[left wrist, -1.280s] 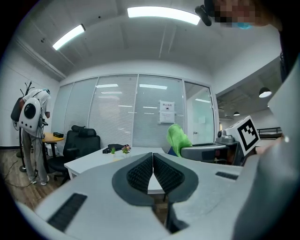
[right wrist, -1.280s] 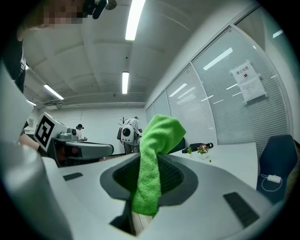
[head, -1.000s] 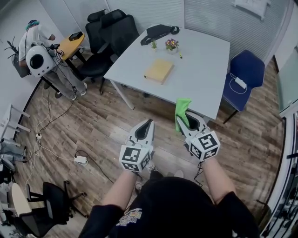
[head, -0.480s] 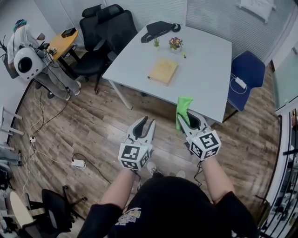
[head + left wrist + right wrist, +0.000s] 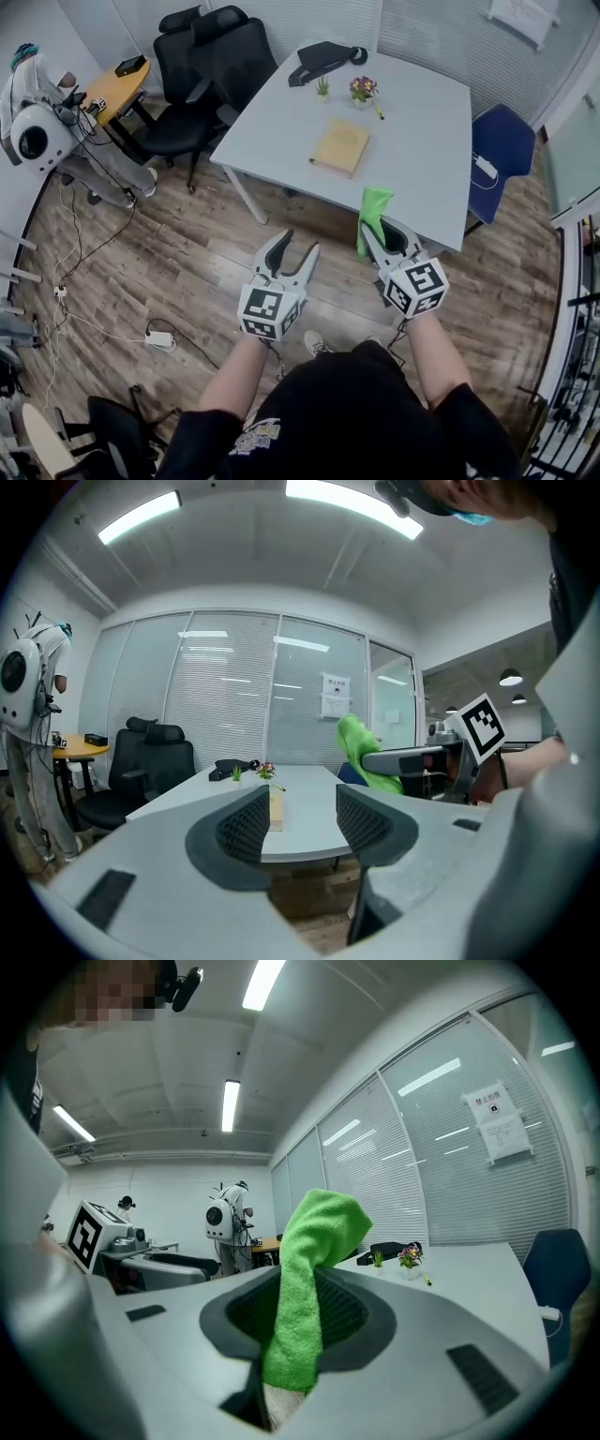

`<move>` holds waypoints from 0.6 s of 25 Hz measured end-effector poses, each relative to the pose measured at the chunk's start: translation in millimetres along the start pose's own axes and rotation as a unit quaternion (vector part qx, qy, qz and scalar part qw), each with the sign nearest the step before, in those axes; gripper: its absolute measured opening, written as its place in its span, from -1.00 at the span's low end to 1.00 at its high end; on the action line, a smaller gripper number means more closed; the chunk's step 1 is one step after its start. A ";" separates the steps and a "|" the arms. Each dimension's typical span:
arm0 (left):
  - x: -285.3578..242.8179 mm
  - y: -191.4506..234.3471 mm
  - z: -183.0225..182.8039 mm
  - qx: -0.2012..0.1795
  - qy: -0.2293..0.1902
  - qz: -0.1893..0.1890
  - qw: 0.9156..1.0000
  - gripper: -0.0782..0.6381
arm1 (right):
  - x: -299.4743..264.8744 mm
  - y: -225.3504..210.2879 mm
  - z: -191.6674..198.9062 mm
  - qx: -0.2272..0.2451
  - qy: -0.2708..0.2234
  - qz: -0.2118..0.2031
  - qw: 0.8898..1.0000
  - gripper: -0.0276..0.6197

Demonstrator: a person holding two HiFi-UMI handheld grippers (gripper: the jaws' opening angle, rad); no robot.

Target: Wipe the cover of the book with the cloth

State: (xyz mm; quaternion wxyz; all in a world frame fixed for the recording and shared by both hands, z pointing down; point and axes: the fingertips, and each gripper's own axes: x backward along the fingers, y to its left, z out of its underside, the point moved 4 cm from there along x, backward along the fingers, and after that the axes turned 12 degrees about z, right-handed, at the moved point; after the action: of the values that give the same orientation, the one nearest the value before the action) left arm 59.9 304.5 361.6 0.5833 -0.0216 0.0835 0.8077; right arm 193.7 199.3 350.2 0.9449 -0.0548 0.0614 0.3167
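Two tools: I have one in each hand, both held out over the wooden floor [image 5: 187, 253], short of the counter [image 5: 422, 131].
Left tool [image 5: 300, 246]: jaws wide apart, just been opening. The left gripper view [image 5: 302, 808] shows nothing between the pads, only the room beyond.
Right tool [image 5: 382, 234]: jaws clamped on the cloth [image 5: 374, 211].
Cloth: bright green. It stands up out of the right tool's jaws and folds over at the top [image 5: 314, 1269]. Its lower end is buried between the jaws, so I cannot see how much is gripped.
Cloth versus counter: in the head view the cloth overlaps the counter's near edge. The left gripper view shows it held in the air [image 5: 361, 752], clear of the top.
Book [image 5: 341, 147]: tan cover, lying flat near the middle of the counter, well apart from the cloth and both tools.
Book, left gripper view: only a thin edge-on sliver [image 5: 276, 808] beside the left jaw, part cut off by it.
Book, right gripper view: hidden behind cloth and jaws.
Cover print: too small for me to read.
Far end of counter: black bag [image 5: 323, 61], small flower pot [image 5: 362, 89].
Beside counter: blue chair [image 5: 497, 150], black office chairs [image 5: 216, 66].
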 end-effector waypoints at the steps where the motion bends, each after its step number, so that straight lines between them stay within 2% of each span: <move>1: 2.1 3.3 1.1 0.002 0.000 -0.001 1.000 -0.20 | -3.3 2.4 -0.4 0.002 0.001 -0.001 1.000 -0.61; 15: -2.7 46.1 11.2 0.018 0.010 -0.016 1.000 -0.20 | -59.5 3.6 3.9 -0.003 0.014 -0.020 1.000 -0.61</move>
State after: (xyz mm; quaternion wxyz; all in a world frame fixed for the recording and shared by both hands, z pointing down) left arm 17.9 289.6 378.1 0.5952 -0.0209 0.1037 0.7966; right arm 144.7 167.4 362.8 0.9500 -0.0633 0.0730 0.2971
